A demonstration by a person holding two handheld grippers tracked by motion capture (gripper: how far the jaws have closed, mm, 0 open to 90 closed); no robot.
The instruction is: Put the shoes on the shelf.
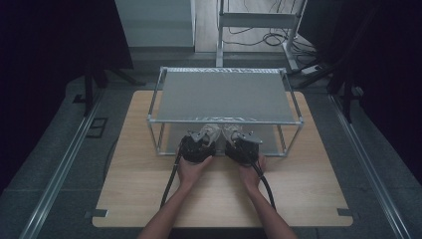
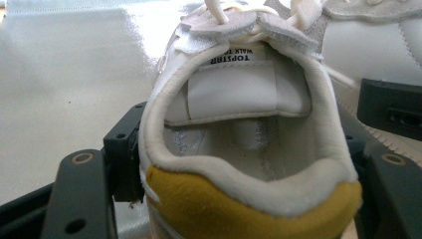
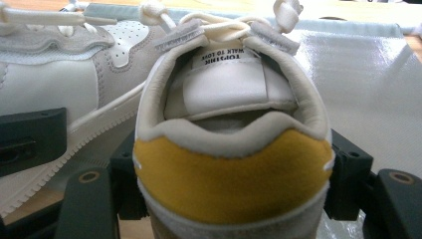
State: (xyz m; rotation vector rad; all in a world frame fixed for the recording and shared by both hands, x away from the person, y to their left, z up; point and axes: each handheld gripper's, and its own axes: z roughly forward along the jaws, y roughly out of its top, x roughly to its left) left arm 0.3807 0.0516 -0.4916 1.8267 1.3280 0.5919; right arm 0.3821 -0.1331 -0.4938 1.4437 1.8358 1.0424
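Observation:
Two white sneakers with yellow heel patches stand side by side, toes pointing into the lower level of a metal rack (image 1: 224, 94). My left gripper (image 1: 198, 148) is shut on the heel of the left sneaker (image 1: 209, 133); in the left gripper view its jaws press both sides of that sneaker (image 2: 234, 94). My right gripper (image 1: 244, 148) is shut on the heel of the right sneaker (image 1: 232, 132), whose yellow heel (image 3: 231, 174) sits between the black jaws. Each gripper view also catches the neighbouring sneaker (image 2: 368, 45) (image 3: 50, 89) and a bit of the other gripper.
The rack has two shelves with grey liners and stands at the back of a wooden table (image 1: 144, 179). Its upright posts (image 1: 159, 137) flank the opening. The glossy lower liner (image 2: 59, 74) (image 3: 358, 74) stretches ahead of the sneakers. The person's forearms enter from the bottom edge.

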